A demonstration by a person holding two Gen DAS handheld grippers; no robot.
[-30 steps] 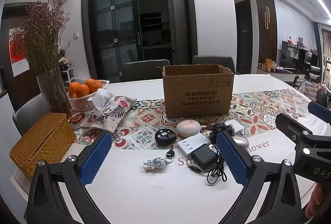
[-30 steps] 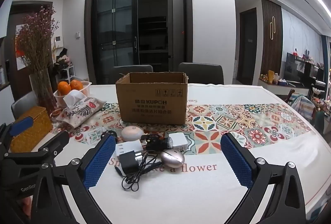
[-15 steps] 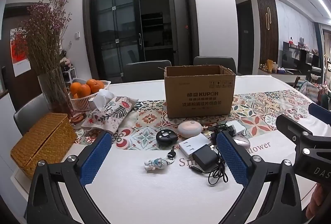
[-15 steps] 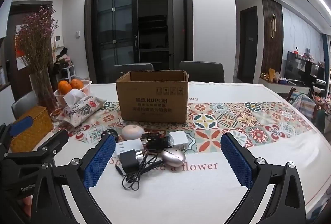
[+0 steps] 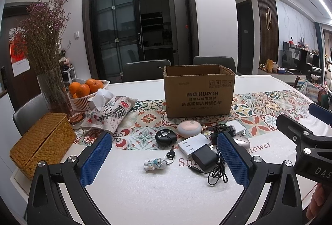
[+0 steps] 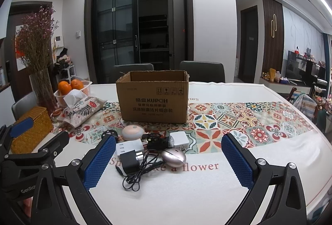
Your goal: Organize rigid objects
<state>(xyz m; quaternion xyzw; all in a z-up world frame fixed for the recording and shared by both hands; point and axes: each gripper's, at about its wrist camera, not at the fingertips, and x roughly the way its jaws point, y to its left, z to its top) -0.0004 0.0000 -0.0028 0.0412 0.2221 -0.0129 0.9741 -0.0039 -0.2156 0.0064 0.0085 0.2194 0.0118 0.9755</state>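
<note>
So we hold both grippers wide open and empty, low in frame: left gripper [image 5: 164, 162], right gripper [image 6: 166, 160]. Small rigid items sit clustered at centre frame on the white table [image 6: 186, 193], just in front of the open brown cardboard box [image 6: 153, 98]: black power adapter with coiled cable [image 6: 129, 162], white multi-port charger block [image 6: 128, 147], pinkish metallic oval mouse [image 6: 173, 157], little astronaut keychain [image 5: 155, 163]. Nothing looks boxed yet. We'd start with the keychain, which sits apart, grip its body squarely, and avoid snagging the cable.
</note>
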